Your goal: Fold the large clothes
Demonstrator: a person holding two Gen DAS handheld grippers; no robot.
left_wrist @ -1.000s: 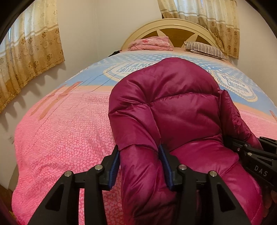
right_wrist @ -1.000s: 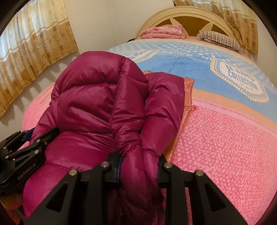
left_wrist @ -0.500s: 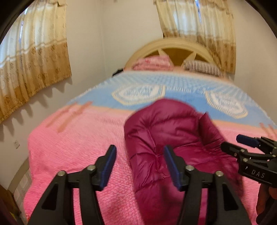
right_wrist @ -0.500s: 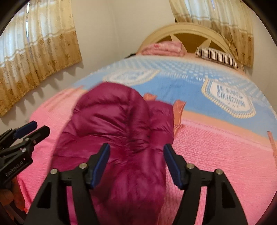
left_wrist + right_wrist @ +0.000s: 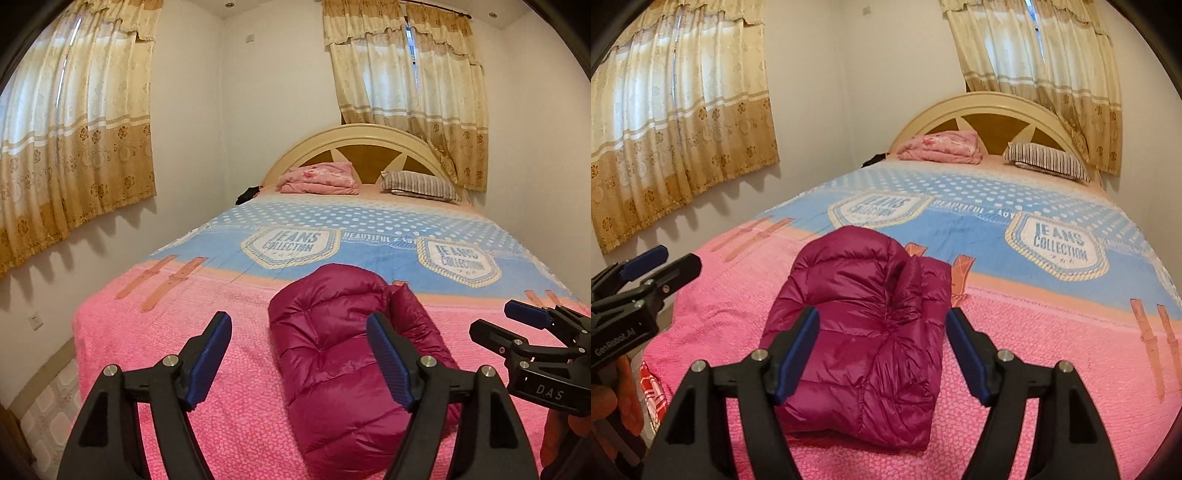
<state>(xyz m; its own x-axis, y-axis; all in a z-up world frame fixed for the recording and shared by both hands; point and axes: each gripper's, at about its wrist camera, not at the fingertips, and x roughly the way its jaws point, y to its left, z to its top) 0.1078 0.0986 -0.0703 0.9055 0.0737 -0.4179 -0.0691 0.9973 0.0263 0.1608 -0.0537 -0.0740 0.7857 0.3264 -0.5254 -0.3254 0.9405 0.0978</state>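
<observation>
A magenta puffer jacket (image 5: 332,350) (image 5: 864,325) lies folded into a thick bundle on the pink end of the bed (image 5: 155,339). My left gripper (image 5: 299,354) hangs above and short of it, jaws still opening, nothing between the blue pads. My right gripper (image 5: 882,350) is likewise lifted clear of the jacket, jaws still opening and empty. Each gripper shows in the other's view: the right gripper (image 5: 532,325) at the right edge, the left gripper (image 5: 653,266) at the left edge.
The bedspread (image 5: 997,206) turns blue with "Jeans Collection" badges toward the headboard (image 5: 369,144). A folded pink blanket (image 5: 321,179) and a striped pillow (image 5: 421,186) lie there. Curtains (image 5: 74,129) hang on the left wall and behind the bed. Tiled floor (image 5: 48,402) shows at left.
Both grippers let go of the jacket, opened wide, and drew back and up. The jacket dropped onto the bed and lies folded; more of the room is now in view.
</observation>
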